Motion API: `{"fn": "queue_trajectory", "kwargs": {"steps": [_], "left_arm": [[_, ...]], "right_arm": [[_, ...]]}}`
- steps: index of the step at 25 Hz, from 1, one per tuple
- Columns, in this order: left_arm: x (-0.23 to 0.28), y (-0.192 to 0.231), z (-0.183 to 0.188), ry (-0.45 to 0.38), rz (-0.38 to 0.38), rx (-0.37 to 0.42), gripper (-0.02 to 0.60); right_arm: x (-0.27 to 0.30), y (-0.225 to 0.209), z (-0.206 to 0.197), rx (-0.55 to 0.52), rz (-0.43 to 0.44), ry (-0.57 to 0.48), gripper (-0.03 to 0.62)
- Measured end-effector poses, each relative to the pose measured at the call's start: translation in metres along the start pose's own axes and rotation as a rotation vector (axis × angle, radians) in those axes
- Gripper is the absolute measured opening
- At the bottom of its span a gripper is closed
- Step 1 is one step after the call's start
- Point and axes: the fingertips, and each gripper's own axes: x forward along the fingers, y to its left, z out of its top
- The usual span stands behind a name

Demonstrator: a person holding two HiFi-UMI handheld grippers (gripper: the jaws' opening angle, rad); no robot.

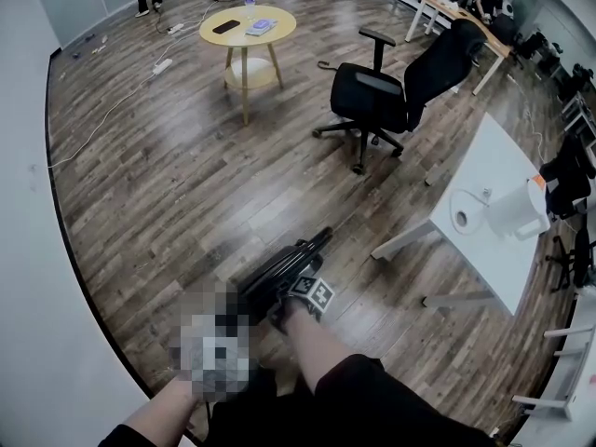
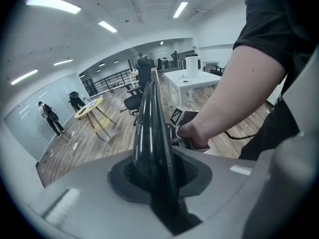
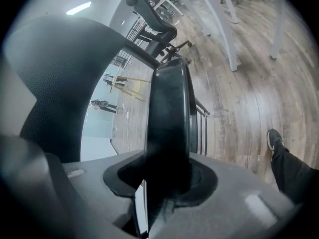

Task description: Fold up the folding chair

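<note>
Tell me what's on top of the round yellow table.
The round yellow table bears a flat dark item, a bluish stack and, at its far edge, a bottle. What the stack covers cannot be seen.

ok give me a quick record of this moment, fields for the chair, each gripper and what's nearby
chair: black folding chair, looks collapsed into a slim bundle, held at a slant over the wood floor
left: left gripper closed on a thin glossy edge of the chair
right: right gripper closed on a thicker black part of the chair
nearby: black office chair, round table, white desk, all apart from the folding chair
task state: chair appears folded, carried by both grippers
</note>
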Motion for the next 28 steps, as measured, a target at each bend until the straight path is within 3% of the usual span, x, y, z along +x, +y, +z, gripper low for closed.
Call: {"fn": "queue_trajectory", "kwargs": {"steps": [10,21,28], "left_arm": [[-0.001,0.01,0.002,0.001,0.01,0.005,0.084],[0.001,0.031,-0.001,0.005,0.051,0.014,0.095],[0.004,0.037,0.001,0.004,0.048,0.011,0.097]], "right_arm": [[0.011,0.02,0.003,0.007,-0.009,-0.015,0.136],[0.014,0.033,0.005,0.01,0.08,-0.029,0.137],[0.009,0.035,0.0,-0.074,0.128,0.023,0.221]]}}
